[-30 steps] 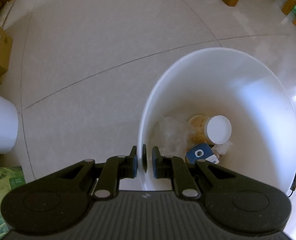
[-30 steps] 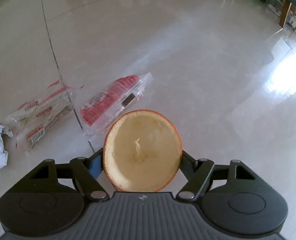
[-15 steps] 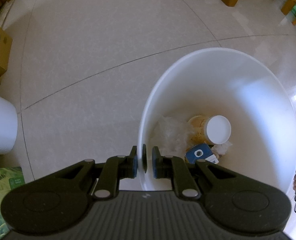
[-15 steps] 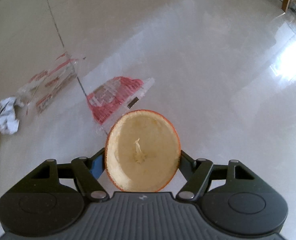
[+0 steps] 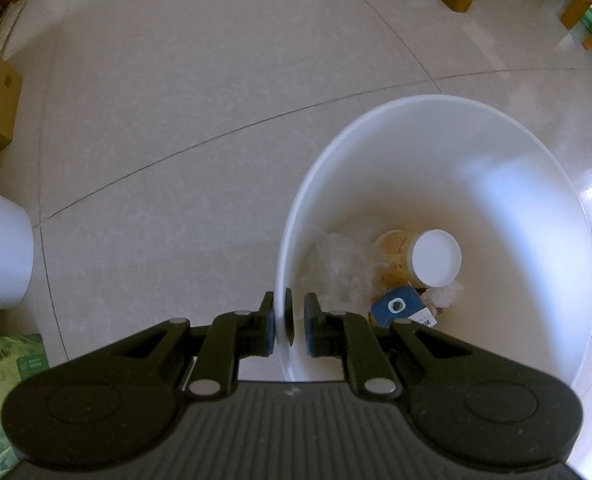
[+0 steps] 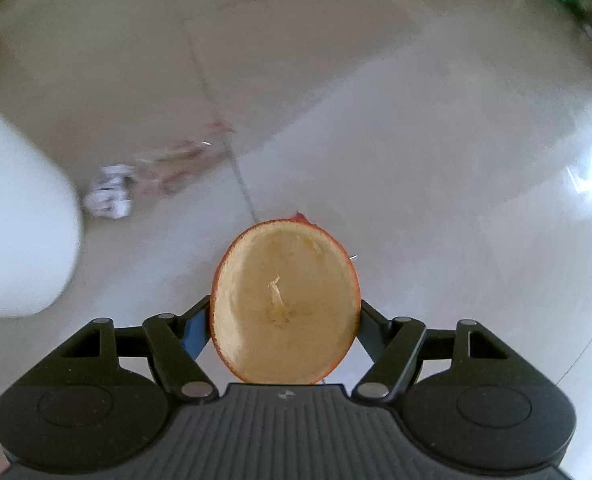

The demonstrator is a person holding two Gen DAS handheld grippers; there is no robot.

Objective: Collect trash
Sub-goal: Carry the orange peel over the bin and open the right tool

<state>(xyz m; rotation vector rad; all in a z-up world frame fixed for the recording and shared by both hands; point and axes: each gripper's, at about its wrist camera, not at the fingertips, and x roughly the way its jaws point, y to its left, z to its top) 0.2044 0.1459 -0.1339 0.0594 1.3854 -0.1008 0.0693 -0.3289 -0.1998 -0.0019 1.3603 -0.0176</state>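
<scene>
The bin (image 5: 495, 152) is coloured plain white throughout. Inside the bin, a tan cup (image 5: 395, 256) with a white lid (image 5: 435, 258) and a blue-and-white carton (image 5: 399, 308) are seen. The orange peel (image 6: 284, 304) is coloured pale yellow inside, edged with an orange rim. The floor (image 6: 375, 80) is tiled in mottled beige.
</scene>
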